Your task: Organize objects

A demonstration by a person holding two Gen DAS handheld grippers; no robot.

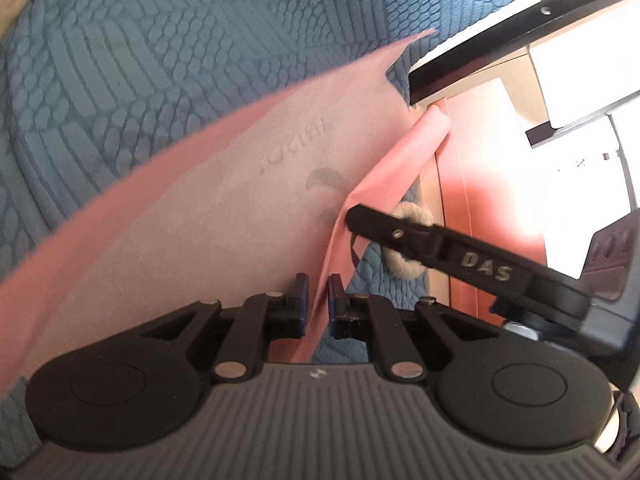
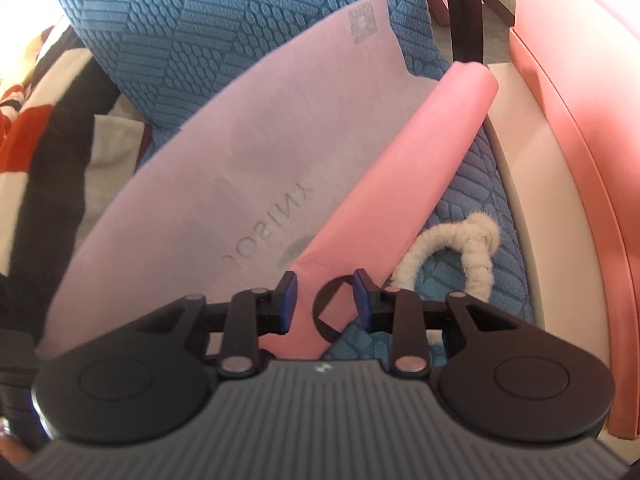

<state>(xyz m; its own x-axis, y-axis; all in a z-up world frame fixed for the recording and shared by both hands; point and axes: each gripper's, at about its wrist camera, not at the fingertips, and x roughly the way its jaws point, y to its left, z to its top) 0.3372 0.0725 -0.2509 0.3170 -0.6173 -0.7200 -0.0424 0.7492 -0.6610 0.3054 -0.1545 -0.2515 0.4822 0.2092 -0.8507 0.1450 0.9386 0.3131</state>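
Note:
A pink non-woven bag [image 1: 224, 184] with faint grey lettering is held up over a blue textured cushion [image 1: 132, 56]. My left gripper [image 1: 318, 300] is nearly shut, its pads pinching the bag's lower edge. The right gripper's finger [image 1: 400, 236] reaches in from the right and touches the bag's folded edge. In the right wrist view the bag [image 2: 240, 168] spreads ahead, its pink folded side [image 2: 404, 168] running between the jaws of my right gripper [image 2: 325, 300], which stands open around it. A white rope loop [image 2: 448, 248] lies on the cushion [image 2: 224, 28] beside the bag.
A pink box [image 2: 580, 168] stands at the right on a cream surface [image 2: 516, 184]. A red, black and white patterned cloth [image 2: 48, 120] lies at the left. A dark bar [image 1: 520, 28] and white furniture [image 1: 580, 80] are at the upper right.

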